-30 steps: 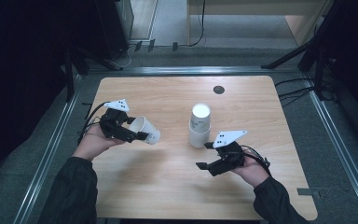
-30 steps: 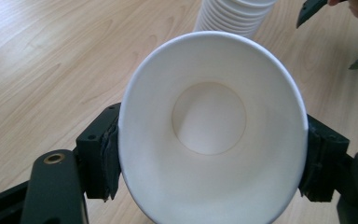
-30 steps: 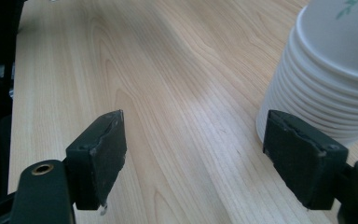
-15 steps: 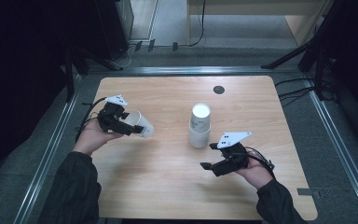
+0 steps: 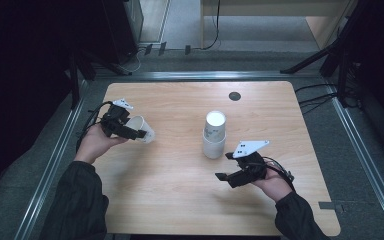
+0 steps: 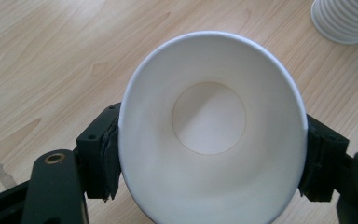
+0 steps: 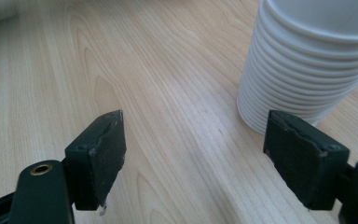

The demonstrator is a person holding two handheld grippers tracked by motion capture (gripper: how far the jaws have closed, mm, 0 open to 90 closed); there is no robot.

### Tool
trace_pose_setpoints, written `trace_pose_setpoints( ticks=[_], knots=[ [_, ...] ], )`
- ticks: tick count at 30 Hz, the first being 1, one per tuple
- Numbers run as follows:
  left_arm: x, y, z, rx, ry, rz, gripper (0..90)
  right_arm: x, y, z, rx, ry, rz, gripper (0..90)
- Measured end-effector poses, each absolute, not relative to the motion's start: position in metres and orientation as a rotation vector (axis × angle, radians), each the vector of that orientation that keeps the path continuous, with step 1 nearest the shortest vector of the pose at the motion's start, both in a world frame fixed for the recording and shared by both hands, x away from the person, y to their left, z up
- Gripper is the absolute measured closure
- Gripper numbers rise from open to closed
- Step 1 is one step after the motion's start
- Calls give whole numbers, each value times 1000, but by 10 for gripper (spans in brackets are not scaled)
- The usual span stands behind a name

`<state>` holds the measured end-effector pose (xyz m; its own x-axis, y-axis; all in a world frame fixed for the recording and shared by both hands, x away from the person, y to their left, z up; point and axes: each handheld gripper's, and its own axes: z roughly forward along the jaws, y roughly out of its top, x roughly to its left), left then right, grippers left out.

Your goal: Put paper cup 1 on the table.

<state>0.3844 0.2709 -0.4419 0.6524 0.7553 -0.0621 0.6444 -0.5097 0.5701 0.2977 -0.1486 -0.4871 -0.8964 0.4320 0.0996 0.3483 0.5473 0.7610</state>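
From my remote seat I see a pale wooden table (image 5: 180, 200) with a small dark round disc (image 5: 235, 96) set in its top near the far edge (possibly a cable port, too small to tell). Grey floor (image 5: 370, 165) surrounds it, metal rails (image 5: 50, 170) flank its sides, and black cables (image 5: 315, 95) trail off at the right.

No text or label can be read.
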Motion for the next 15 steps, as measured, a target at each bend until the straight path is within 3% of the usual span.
trace_pose_setpoints(
  ticks=[15],
  knots=[
    [403, 282, -449, 2371, 1246, 310, 241, 303, -138, -480, 641, 2668, 1368, 213]
  ],
)
